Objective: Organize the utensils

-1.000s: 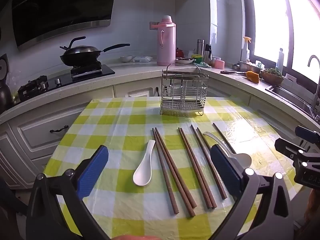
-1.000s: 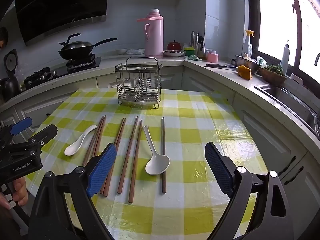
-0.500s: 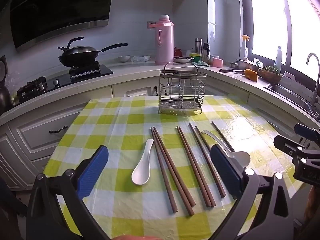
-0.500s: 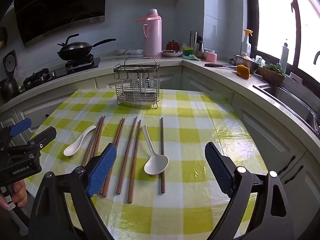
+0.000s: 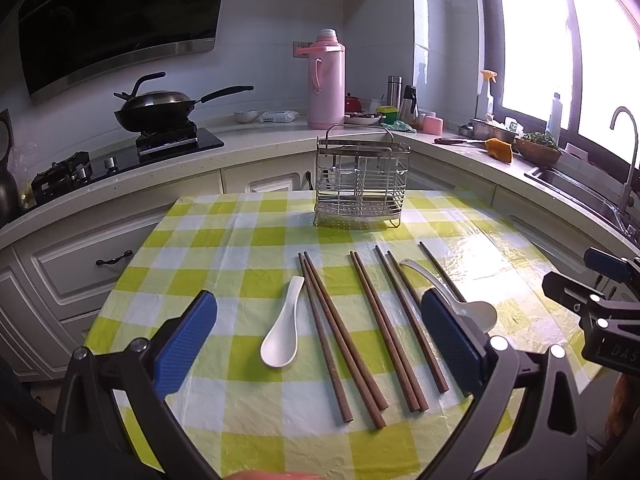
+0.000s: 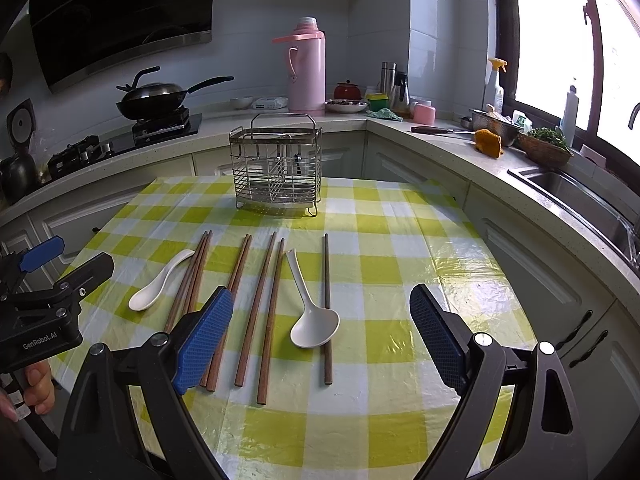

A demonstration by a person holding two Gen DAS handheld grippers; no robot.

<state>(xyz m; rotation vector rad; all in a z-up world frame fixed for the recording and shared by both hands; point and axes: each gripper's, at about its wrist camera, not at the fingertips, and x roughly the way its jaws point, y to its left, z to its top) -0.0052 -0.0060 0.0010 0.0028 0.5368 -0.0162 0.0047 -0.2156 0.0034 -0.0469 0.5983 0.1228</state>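
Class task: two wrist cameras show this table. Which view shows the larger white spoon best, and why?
The right wrist view: the larger white spoon lies fully exposed, bowl and handle, beside a lone chopstick. In the left wrist view, the left gripper has one of its fingers covering part of the spoon's bowl.

1. I'm looking into a home kitchen: a wok (image 5: 154,110) sits on a gas stove (image 5: 166,142) at ten o'clock, under a black range hood (image 5: 116,20).
2. A curved counter (image 5: 256,132) over white cabinets (image 5: 76,264) runs from nine o'clock round to three.
3. At twelve o'clock a pink thermos (image 5: 326,80) stands on it among jars and bowls.
4. At two o'clock I see a sink (image 6: 560,184), a faucet (image 5: 628,136), a spray bottle (image 6: 497,84) and a bright window (image 5: 532,32).
5. Nearest me, a table (image 6: 392,240) wears a yellow checked cloth.
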